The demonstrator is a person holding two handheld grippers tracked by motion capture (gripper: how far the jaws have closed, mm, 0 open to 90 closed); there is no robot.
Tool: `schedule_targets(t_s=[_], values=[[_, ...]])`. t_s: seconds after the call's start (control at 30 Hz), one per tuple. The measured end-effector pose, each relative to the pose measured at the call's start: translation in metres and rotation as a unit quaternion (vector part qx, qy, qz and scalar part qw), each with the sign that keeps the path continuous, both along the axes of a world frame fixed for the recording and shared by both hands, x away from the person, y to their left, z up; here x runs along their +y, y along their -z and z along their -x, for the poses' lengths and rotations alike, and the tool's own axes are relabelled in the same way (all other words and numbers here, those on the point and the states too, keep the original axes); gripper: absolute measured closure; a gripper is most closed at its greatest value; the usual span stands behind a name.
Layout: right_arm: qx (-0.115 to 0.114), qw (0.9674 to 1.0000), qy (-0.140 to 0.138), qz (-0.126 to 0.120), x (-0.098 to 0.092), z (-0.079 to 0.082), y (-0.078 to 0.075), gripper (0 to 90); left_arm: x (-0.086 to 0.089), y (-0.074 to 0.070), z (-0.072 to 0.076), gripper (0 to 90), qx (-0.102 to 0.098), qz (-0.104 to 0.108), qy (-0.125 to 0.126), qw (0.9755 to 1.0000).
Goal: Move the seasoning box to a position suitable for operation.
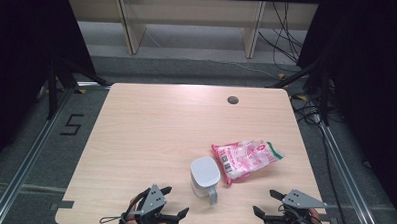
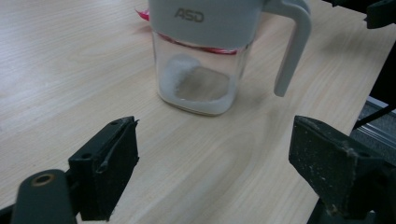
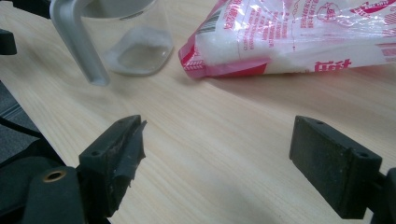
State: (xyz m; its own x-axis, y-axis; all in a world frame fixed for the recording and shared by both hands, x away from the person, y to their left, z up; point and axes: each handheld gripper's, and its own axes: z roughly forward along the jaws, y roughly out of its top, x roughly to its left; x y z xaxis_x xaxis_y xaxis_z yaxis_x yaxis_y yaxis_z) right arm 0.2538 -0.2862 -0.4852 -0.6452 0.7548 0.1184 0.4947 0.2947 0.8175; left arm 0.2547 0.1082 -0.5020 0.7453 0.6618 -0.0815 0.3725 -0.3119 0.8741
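— Jug (image 1: 204, 177) first: where does it stand?

— On the desk (image 1: 150, 140), near the front edge, between the two hand-held grippers and a little beyond them. Its grey lid is on, its handle (image 1: 213, 195) points toward the person, and a pink-and-white bag (image 1: 246, 158) lies just beside it, toward the right.

— How would it handle?

— Clear, stiff walls, probably glass or hard plastic, so smooth and likely slippery. There's just a little white powder at the bottom (image 2: 196, 88), so I'd judge it light. The handle looks the safest hold; the lid may simply lift off.

— And the bag?

— Soft, crinkly film packed with white grains; it would sag, so pinch it at a sealed end.

— The grippers?

— Left hand-held gripper (image 1: 172, 201) has its jaws spread wide, nothing between them, pointed at the jug from close by. Right hand-held gripper (image 1: 266, 203) is likewise spread and empty, with the bag and the jug's handle ahead of it.
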Motion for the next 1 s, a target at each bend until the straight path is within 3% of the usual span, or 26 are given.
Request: schedule_targets(t_s=[0.03, 0.1, 0.2, 0.3, 0.47, 0.5, 0.63, 0.73, 0.77, 0.87, 0.93, 1.0], values=[[0.002, 1.0, 0.0, -0.001, 0.0, 0.0, 0.0, 18.7, -0.003, 0.001, 0.001, 15.2, -0.006, 0.007, 0.0, 1.0], [0.003, 1.0, -0.002, -0.002, 0.0, -0.001, 0.0, 18.8, -0.004, -0.001, 0.003, 15.2, -0.01, -0.013, 0.011, 0.9998], [0.003, 1.0, -0.002, -0.001, 0.0, -0.001, 0.0, 18.8, -0.011, -0.003, 0.007, 15.1, -0.011, 0.003, 0.019, 0.9997], [0.006, 1.0, 0.007, -0.004, 0.001, 0.001, 0.0, 18.8, -0.014, -0.005, 0.009, 17.3, -0.018, 0.004, 0.029, 0.9994], [0.003, 1.0, 0.007, 0.001, 0.001, 0.0, 0.001, 18.8, -0.017, -0.007, 0.011, 29.6, -0.024, 0.017, 0.032, 0.9991], [0.005, 1.0, 0.004, -0.002, 0.001, 0.001, 0.001, 18.8, -0.018, -0.007, 0.011, 33.2, -0.013, 0.016, 0.035, 0.9992], [0.01, 0.9999, 0.003, -0.003, 0.001, 0.001, 0.001, 18.8, -0.023, -0.005, 0.014, 45.3, -0.014, 0.026, 0.04, 0.9988], [-0.001, 1.0, -0.001, 0.007, 0.0, -0.001, 0.001, 18.8, -0.026, -0.005, 0.015, 50.7, -0.02, 0.023, 0.041, 0.9987], [0.017, 0.9999, 0.002, 0.0, 0.001, 0.001, 0.001, 18.8, -0.032, -0.004, 0.017, 51.8, -0.026, 0.025, 0.046, 0.9983], [0.012, 0.9999, 0.001, 0.006, 0.002, 0.0, 0.003, 18.8, -0.038, -0.004, 0.017, 54.4, -0.034, 0.008, 0.053, 0.998], [0.016, 0.9999, -0.001, -0.001, 0.002, 0.001, 0.002, 19.1, -0.046, -0.004, 0.019, 56.2, -0.03, 0.019, 0.056, 0.9978], [0.018, 0.9998, -0.001, 0.0, 0.002, 0.001, 0.002, 19.0, -0.053, -0.005, 0.017, 56.3, -0.032, 0.013, 0.06, 0.9976]])
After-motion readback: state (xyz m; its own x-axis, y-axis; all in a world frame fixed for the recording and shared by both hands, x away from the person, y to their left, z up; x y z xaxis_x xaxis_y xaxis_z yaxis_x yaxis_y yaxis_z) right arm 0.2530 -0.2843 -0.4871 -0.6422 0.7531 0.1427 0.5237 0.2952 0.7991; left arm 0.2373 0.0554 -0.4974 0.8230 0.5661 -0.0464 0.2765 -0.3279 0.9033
